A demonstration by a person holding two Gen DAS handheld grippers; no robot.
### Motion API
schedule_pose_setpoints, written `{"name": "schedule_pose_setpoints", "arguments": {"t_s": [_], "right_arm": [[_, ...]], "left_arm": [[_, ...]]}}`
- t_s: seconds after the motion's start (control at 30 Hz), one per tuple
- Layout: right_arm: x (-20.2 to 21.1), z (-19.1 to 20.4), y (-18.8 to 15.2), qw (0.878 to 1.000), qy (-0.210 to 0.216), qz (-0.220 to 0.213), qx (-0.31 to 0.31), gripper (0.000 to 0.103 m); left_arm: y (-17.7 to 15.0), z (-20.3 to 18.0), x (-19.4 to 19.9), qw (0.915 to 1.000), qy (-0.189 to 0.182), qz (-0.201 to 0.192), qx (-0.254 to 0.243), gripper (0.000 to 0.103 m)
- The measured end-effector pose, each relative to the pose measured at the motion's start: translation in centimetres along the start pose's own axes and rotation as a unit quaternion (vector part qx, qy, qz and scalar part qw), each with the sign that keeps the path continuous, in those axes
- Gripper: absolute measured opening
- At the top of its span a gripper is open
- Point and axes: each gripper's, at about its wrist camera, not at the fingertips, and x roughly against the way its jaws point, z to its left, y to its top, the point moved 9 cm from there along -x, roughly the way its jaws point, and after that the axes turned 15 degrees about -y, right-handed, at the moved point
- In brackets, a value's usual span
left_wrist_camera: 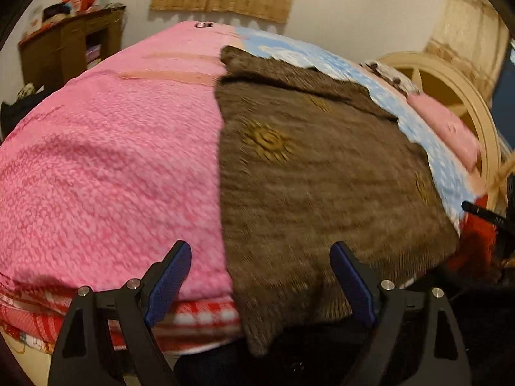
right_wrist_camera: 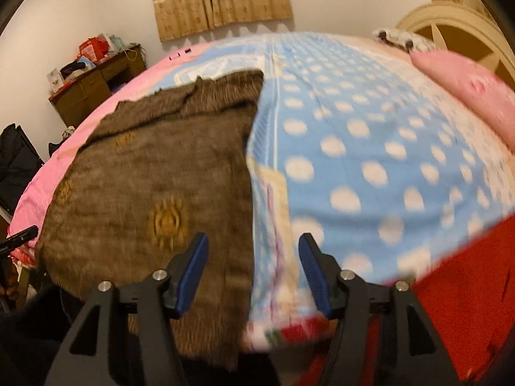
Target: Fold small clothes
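Note:
A brown cloth with golden sun motifs lies spread flat on the bed, its near edge hanging over the bed's front. It also shows in the right wrist view. My left gripper is open and empty, hovering over the cloth's near left edge where it meets the pink cover. My right gripper is open and empty, hovering over the cloth's near right edge beside the blue sheet.
The bed carries a pink textured cover and a blue polka-dot sheet. A pink pillow and cream headboard lie at the right. A red cloth sits at the near right. A wooden desk stands at the back left.

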Motion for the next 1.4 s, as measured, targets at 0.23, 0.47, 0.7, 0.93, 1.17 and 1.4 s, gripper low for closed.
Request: {"name": "schedule_pose_setpoints", "arguments": {"t_s": [0.23, 0.47, 0.7, 0.93, 1.17, 1.4], "right_arm": [[-1.0, -1.5, -3.6, 0.999, -0.005, 0.044, -0.025, 0.075], [-1.3, 0.1, -4.7, 0.998, 0.026, 0.055, -0.016, 0.075], [-2.0, 3.0, -6.3, 0.996, 0.031, 0.075, 0.048, 0.066], [-2.3, 2.4, -6.8, 0.994, 0.046, 0.089, 0.030, 0.053], [-2.4, 2.8, -7.2, 0.992, 0.068, 0.106, 0.027, 0.018], [-2.1, 2.4, -7.2, 0.990, 0.092, 0.107, 0.003, 0.022]], "left_arm": [[-1.8, -1.7, 0.0, 0.9987, -0.044, 0.007, 0.023, 0.088], [-3.6, -2.6, -0.5, 0.9964, -0.067, 0.032, 0.042, 0.088], [-3.5, -2.1, -0.4, 0.9937, -0.085, 0.020, 0.071, 0.088], [-3.8, -1.6, -0.1, 0.9912, -0.099, 0.019, 0.086, 0.081], [-4.1, 1.1, 0.7, 0.9856, -0.094, 0.010, 0.140, 0.038], [-4.2, 1.2, 0.8, 0.9858, -0.091, 0.007, 0.141, 0.032]]}}
